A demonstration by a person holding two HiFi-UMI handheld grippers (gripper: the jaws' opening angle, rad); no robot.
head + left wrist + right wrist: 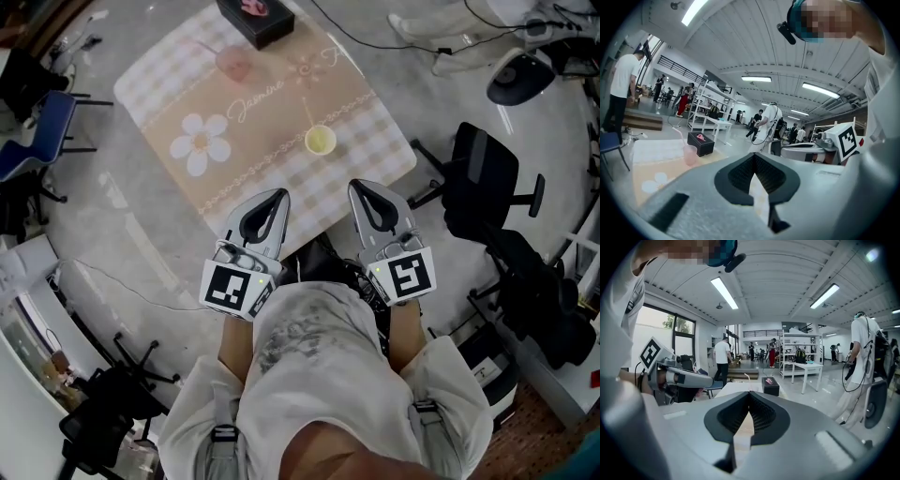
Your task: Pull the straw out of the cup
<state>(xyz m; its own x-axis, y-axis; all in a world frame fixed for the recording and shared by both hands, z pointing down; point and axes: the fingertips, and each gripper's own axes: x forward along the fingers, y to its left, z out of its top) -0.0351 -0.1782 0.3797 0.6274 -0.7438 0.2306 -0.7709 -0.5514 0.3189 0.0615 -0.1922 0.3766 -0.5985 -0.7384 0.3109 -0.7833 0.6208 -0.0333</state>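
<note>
A small yellow cup [320, 141] stands on the checked tablecloth [178, 70], with a thin straw [306, 112] leaning out of it toward the far side. Farther back is a pink cup [234, 64] [690, 154], also with a straw [680, 136]. My left gripper [279, 194] [753, 155] and right gripper [357, 187] [749, 393] hover side by side over the table's near edge. Both are shut with nothing between the jaws. The yellow cup lies just beyond and between their tips, apart from both.
A black box [255, 19] [701, 143] [770, 386] sits at the table's far end. Black office chairs [487, 178] stand to the right, a blue chair [42, 131] to the left, and cables run over the floor. Several people stand among the shelves behind.
</note>
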